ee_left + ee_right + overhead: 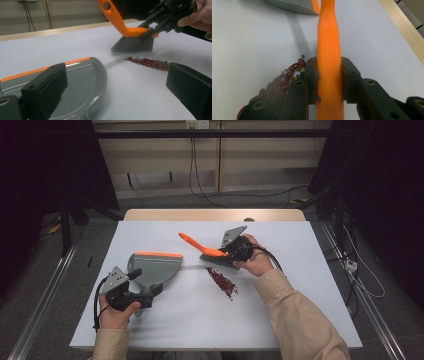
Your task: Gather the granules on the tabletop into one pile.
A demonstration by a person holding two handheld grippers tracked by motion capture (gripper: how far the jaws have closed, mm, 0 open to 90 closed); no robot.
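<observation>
Meanwhile, right gripper clamped the brush beside spilled beans; left gripper gripped the dustpan nearby, bench between unobstructed

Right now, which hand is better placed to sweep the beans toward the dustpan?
The right. The right gripper is shut on the brush, whose bristles sit beside the beans. The left gripper is at the dustpan, placed to steady it.

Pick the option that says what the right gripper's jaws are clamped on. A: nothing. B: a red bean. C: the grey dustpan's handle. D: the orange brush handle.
D: in the right gripper view, the right gripper has both jaws pressed against the sides of the orange brush handle, with the beans lying loose on the table beside it.
</observation>
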